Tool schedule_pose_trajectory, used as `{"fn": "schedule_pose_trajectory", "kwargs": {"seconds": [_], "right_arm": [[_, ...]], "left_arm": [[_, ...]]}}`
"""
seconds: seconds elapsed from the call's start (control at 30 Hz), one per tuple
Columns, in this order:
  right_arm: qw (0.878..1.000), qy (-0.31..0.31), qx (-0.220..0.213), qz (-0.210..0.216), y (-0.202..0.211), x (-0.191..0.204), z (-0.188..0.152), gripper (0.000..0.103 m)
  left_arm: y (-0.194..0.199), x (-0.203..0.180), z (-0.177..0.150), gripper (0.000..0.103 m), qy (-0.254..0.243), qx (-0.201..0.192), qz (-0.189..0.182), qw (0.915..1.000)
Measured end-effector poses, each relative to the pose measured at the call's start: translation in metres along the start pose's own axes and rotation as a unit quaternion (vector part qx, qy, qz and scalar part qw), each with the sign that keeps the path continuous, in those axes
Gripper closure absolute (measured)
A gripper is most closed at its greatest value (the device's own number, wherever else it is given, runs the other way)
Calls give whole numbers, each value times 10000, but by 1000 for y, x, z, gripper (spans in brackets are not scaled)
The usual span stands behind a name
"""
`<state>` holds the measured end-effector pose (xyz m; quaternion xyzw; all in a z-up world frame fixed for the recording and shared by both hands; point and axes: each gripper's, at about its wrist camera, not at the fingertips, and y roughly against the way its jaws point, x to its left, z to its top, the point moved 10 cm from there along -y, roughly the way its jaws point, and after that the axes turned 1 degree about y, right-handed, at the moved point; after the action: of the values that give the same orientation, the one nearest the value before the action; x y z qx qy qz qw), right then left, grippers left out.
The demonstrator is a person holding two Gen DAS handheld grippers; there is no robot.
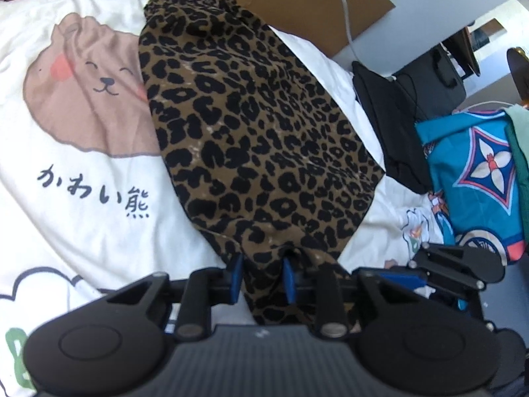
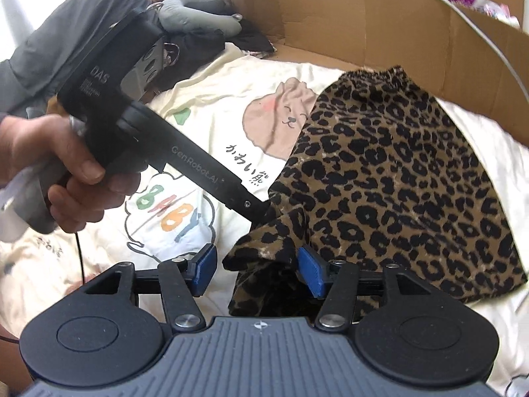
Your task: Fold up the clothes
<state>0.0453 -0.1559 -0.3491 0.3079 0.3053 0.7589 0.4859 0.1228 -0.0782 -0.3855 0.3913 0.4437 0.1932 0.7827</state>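
Lying across a cream bedsheet (image 1: 82, 231) printed with a smiling bear, the leopard-print garment (image 1: 258, 132) stretches away from me, its gathered elastic waistband (image 2: 373, 74) at the far end near a cardboard box (image 2: 380, 16). My left tongs (image 1: 263, 276) pinch the near hem: the blue pads (image 1: 236, 276) sit on either side of a bunched fold of the cloth and press on it. In the right wrist view, my left hand (image 2: 66, 178) grips the black handle of those tongs, whose tip meets the near left corner of the garment. My right tongs (image 2: 258, 269) stand spread; a folded flap of the hem lies between the blue pads (image 2: 310, 273), beside the right one and clear of the left one. To the right of the bed, a black bag (image 1: 396, 115) and a blue patterned cloth (image 1: 479, 172) lie near each other.
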Motion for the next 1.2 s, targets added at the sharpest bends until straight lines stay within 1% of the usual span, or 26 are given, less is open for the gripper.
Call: {"fn": "schedule_pose_trajectory", "kwargs": {"seconds": [0.13, 0.2, 0.27, 0.4, 0.5, 0.57, 0.73, 0.77, 0.8, 0.83, 0.9, 0.97, 1.0, 1.03, 1.07, 1.13, 1.2], "right_arm": [[9989, 410, -10, -229, -2, 4, 0, 38], [9969, 681, -67, -383, -1, 6, 2, 35], [9950, 858, -104, -508, -1, 7, 2, 34], [9943, 873, -88, -612, -3, 2, 3, 34], [9939, 847, -118, -703, -5, -6, 6, 34], [9948, 792, -135, -622, -7, -10, 10, 35], [9946, 794, -195, -637, -14, -22, 22, 37], [9950, 781, -192, -600, -15, -23, 23, 39], [9953, 768, -187, -555, -16, -25, 24, 49], [9957, 753, -190, -503, -17, -26, 25, 57], [9969, 641, -171, -411, -18, -30, 25, 79], [9988, 405, -151, -218, -18, -34, 26, 87], [9995, 253, -173, -112, -17, -37, 26, 87], [9998, 96, -200, -6, -16, -40, 26, 87], [9997, -106, -204, 128, -15, -43, 27, 87], [9968, -594, -213, 489, -13, -51, 31, 87], [9937, -870, -233, 667, -11, -61, 35, 87]], "left_arm": [[1, 0, 2, 76, 178, 20, -86, 9998], [2, 2, 3, 76, 273, 14, -129, 9995], [4, 3, 5, 76, 380, -8, -184, 9991], [8, 7, 11, 76, 594, -97, -301, 9977], [8, 10, 13, 76, 660, -143, -291, 9973], [10, 13, 13, 76, 712, -171, -309, 9968], [15, 17, 11, 76, 641, -226, -229, 9974], [15, 19, 10, 76, 614, -232, -186, 9977], [16, 21, 9, 76, 606, -230, -155, 9978], [16, 23, 8, 76, 602, -226, -127, 9978], [17, 26, 7, 76, 596, -257, -78, 9979], [18, 27, 5, 75, 591, -262, -73, 9979], [18, 25, 2, 75, 571, -220, -99, 9981], [17, 23, -1, 72, 520, -155, -124, 9984], [17, 20, -4, 66, 443, -100, -131, 9989], [16, 13, -10, 64, 318, -54, -101, 9994], [14, 5, -12, 59, 230, -61, -81, 9997]]}}
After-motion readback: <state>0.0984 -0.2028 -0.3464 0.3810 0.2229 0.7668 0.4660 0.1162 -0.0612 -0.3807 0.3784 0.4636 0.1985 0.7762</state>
